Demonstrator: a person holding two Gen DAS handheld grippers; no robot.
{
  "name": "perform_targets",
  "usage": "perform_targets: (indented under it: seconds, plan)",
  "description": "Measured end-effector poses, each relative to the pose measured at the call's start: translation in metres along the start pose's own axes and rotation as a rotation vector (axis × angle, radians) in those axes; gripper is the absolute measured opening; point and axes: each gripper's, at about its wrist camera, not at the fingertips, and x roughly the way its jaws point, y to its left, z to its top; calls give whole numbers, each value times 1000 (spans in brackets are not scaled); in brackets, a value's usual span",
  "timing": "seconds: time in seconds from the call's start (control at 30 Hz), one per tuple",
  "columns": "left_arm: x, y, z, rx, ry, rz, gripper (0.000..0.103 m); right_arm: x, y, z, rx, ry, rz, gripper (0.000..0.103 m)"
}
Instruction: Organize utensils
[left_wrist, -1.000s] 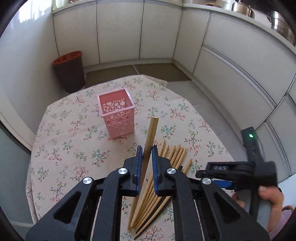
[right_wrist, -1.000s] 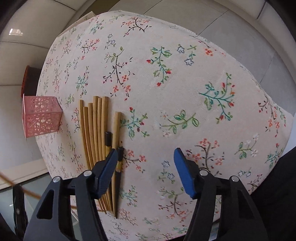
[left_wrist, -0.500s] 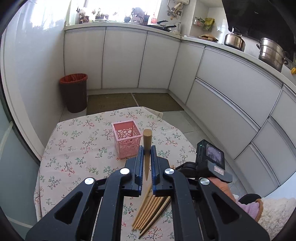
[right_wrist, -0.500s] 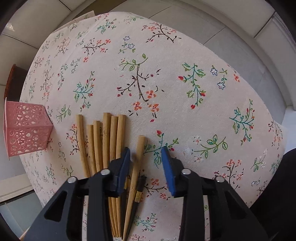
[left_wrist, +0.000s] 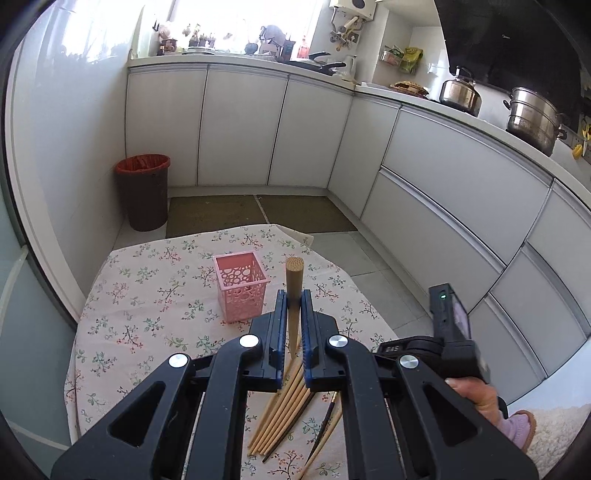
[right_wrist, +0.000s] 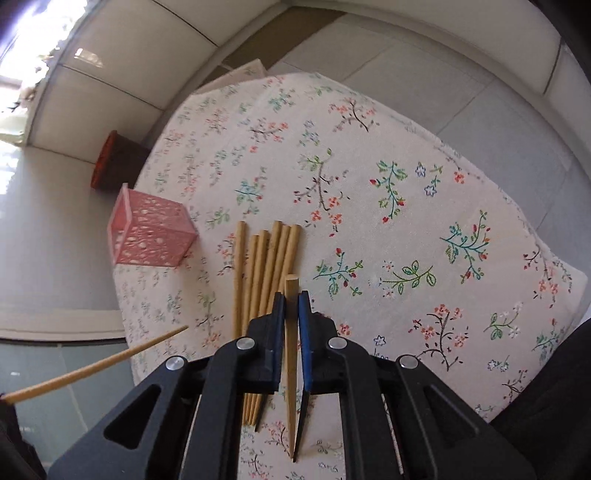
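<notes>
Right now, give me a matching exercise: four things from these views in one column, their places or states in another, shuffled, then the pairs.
Things:
1. Pink basket
2. Left claw
3. Chopstick bundle
4. Bin

Places or states:
A. On the floor by the cabinets
B. Flat on the tablecloth
C. Upright on the table, nothing seen inside
D. Shut on one chopstick

Pairs: 1-C, 2-D, 3-B, 4-A

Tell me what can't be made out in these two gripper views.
- Pink basket, left wrist view: its floor is hidden by its own walls; contents unclear.
- Chopstick pile, right wrist view: the narrow ends run under the right gripper.
- Dark chopstick, left wrist view: mostly covered by the left gripper.
- Countertop clutter, left wrist view: too small and backlit.
</notes>
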Motion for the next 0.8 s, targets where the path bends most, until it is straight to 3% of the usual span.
perform_targets:
  seconds: [0.27,0.47,0.67,0.8]
  plan:
    - [-16,-9,14,-8,-40,13,6,-115,21,-6,-153,-198,163,8]
    - [-27,-7,44,-42,-120,48,6,-183,52,14,-234,-357,255,8]
    - [-17,2,83,-73,-200,134,6,-202,89,45,-280,-448,305,8]
    - [0,10,101,-89,-214,162,7,-191,108,65,-294,-437,321,8]
